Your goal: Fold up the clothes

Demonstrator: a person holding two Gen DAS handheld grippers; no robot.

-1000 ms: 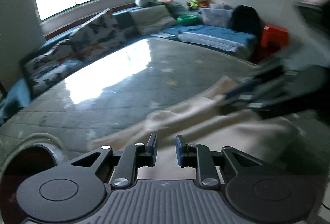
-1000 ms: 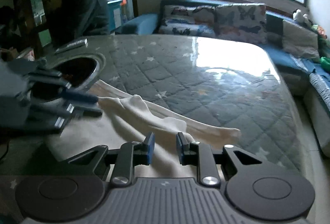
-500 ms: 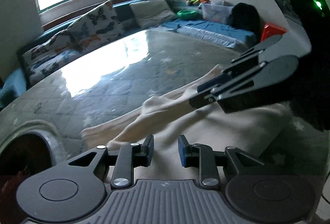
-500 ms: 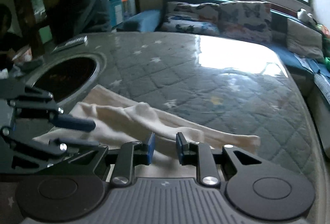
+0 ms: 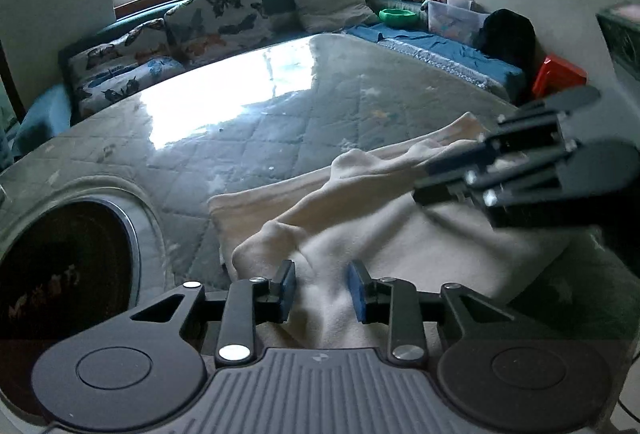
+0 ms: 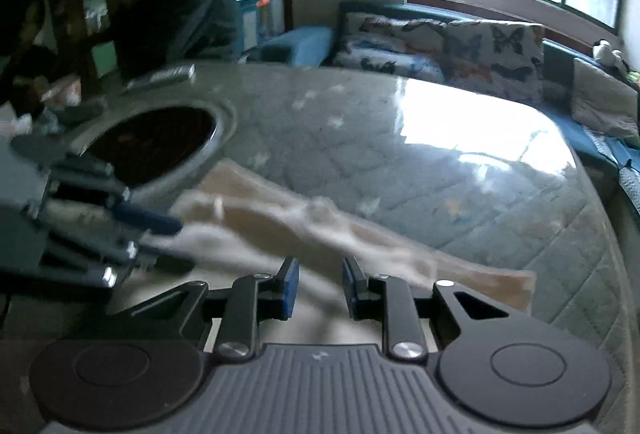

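Note:
A cream garment (image 5: 384, 230) lies partly folded on the grey quilted table (image 5: 280, 114). It also shows in the right wrist view (image 6: 320, 230), blurred. My left gripper (image 5: 322, 290) is open low over the garment's near edge, with a ridge of cloth between its jaws. My right gripper (image 6: 318, 288) is open just above the garment. It shows in the left wrist view (image 5: 448, 178) at the right, over the cloth. The left gripper shows in the right wrist view (image 6: 148, 230) at the left.
A round dark opening (image 5: 60, 274) is set in the table at the left; it also shows in the right wrist view (image 6: 160, 138). Butterfly cushions (image 5: 176, 34) line a blue sofa behind. A person (image 6: 168, 2) stands beyond the table. A red stool (image 5: 560, 74) is at the right.
Both grippers' jaws have opened a little wider. The left gripper has moved down onto the garment's edge. The right gripper has shifted along the cloth and its view is blurred.

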